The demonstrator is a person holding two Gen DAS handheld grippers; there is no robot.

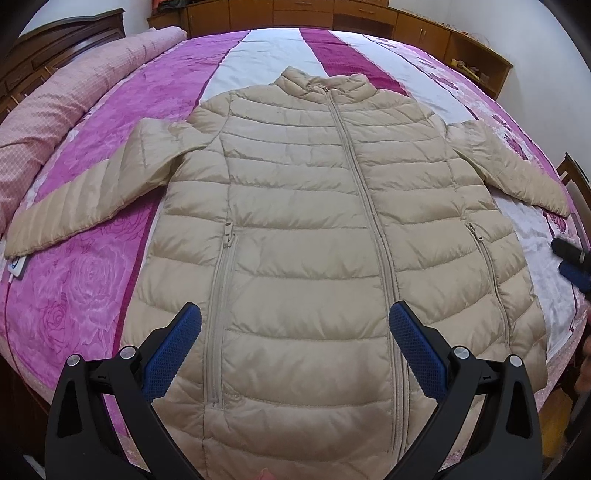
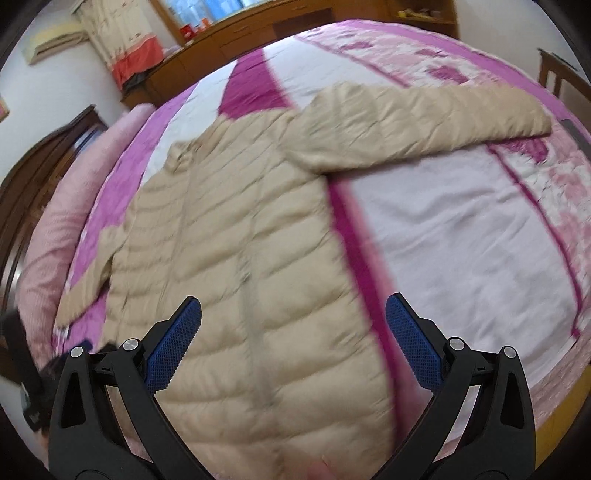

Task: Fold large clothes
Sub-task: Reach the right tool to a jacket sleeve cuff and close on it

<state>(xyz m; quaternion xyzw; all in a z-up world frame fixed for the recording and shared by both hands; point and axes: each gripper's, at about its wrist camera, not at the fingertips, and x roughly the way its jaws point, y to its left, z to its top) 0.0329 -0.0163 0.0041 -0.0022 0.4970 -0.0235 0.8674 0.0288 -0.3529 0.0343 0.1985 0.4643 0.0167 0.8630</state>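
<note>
A beige quilted puffer jacket (image 1: 314, 229) lies flat, front up and zipped, on the bed, collar far, hem near, both sleeves spread out sideways. My left gripper (image 1: 295, 321) is open and empty, hovering above the jacket's lower front near the hem. My right gripper (image 2: 293, 314) is open and empty, above the jacket's (image 2: 240, 258) right hem side; this view is motion-blurred. The right gripper also shows at the right edge of the left wrist view (image 1: 572, 262). The right sleeve (image 2: 424, 122) stretches out across the bedspread.
The bed has a pink, magenta and white floral bedspread (image 1: 92, 280). A rolled pink quilt (image 1: 74, 99) lies along the left side by the dark headboard (image 1: 66, 40). Wooden cabinets (image 1: 406, 26) line the far wall. A wooden chair (image 1: 576, 181) stands at the right.
</note>
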